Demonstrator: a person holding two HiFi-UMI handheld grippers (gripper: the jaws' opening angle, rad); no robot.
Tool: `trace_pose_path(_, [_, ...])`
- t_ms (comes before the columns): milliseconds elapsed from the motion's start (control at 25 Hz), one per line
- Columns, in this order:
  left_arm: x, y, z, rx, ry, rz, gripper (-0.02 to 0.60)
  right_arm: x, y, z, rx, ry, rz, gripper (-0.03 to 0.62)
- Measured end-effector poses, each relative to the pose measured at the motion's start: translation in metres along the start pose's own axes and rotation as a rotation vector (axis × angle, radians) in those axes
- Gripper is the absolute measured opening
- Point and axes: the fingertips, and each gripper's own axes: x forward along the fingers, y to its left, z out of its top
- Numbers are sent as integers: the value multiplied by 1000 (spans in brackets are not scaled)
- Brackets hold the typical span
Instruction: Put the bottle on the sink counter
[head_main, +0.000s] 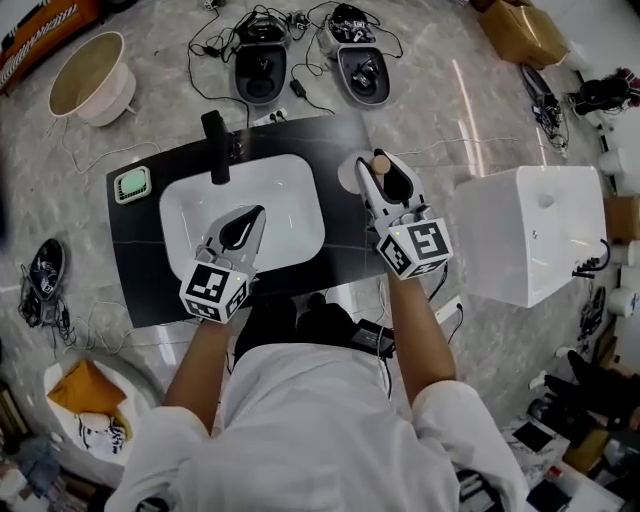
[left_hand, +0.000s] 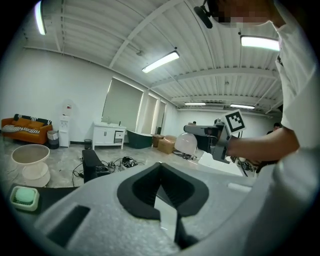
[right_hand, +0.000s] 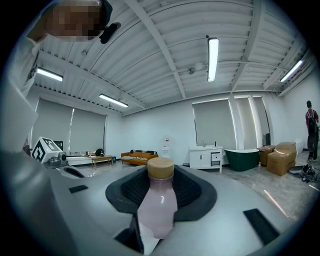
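Right gripper (head_main: 388, 172) clamped on bottle (right_hand: 159, 205): pink body between pads, wooden cap up, upright. Bottle is over counter (head_main: 140, 262) right edge, just right of basin (head_main: 290, 190); contact with counter not discernible. Left gripper (head_main: 255, 215) over basin's front half, jaws together, nothing between them. Soap dish (head_main: 132, 184) at left edge.

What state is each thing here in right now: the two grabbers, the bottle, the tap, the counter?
left gripper, shut, nothing between its jaws.
right gripper, shut on the bottle.
bottle, capped, held, not set down.
faucet, no water seen running.
sink counter, bottle not yet on it.
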Motion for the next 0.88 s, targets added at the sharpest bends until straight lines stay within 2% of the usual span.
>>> trace_pose_path(280, [37,8,-11,-8,20,-16,14,33,-34,-29,-11,0,-19,137])
trace_pose_path(880, [115,36,-38,-57,50,46,14,99,-91,-124,-22,38,8,137])
